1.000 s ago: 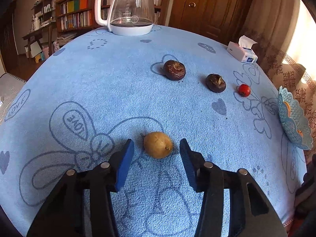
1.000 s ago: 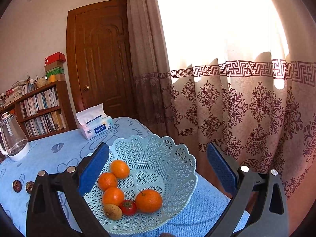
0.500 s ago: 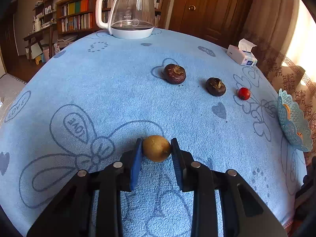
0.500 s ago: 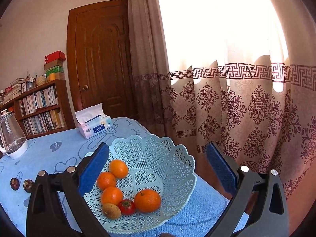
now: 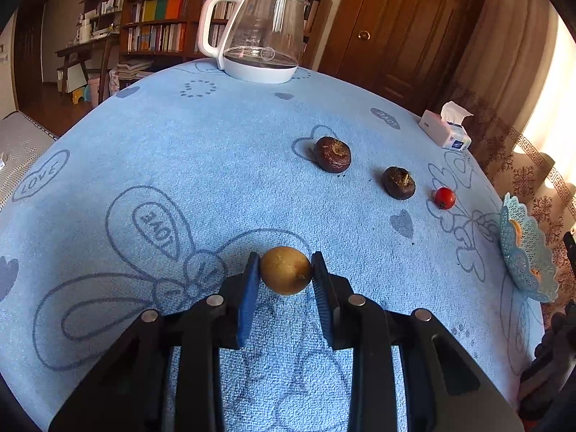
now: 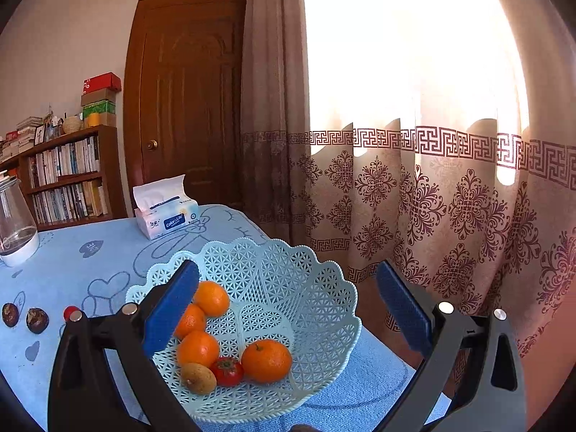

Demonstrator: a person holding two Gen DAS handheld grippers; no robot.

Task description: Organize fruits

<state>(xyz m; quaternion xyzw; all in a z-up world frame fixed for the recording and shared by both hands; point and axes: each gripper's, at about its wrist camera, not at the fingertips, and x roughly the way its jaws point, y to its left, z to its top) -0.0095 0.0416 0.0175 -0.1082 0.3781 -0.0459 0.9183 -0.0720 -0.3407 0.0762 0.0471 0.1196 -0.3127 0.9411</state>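
My left gripper [image 5: 284, 273] is shut on a small yellow-brown round fruit [image 5: 285, 270] that rests on the blue tablecloth [image 5: 180, 165]. Beyond it lie two dark brown fruits [image 5: 333, 154] [image 5: 398, 182] and a small red fruit [image 5: 445, 198]. The pale blue lattice basket [image 5: 527, 252] stands at the table's right edge. In the right wrist view my right gripper [image 6: 288, 300] is open above that basket [image 6: 316, 288], with nothing between its fingers. The basket holds several oranges [image 6: 266, 360], a red fruit [image 6: 226, 370] and a yellow-brown fruit [image 6: 198, 378].
A glass kettle [image 5: 261, 36] with a white base stands at the far side of the table. A tissue box [image 5: 446, 131] sits near the far right edge. Bookshelves [image 5: 158, 32], a wooden door [image 6: 187, 115] and patterned curtains [image 6: 432, 198] surround the table.
My left gripper's jaws have closed from wide open onto the yellow-brown fruit. The right gripper has stayed open over the basket, rolling only slightly.
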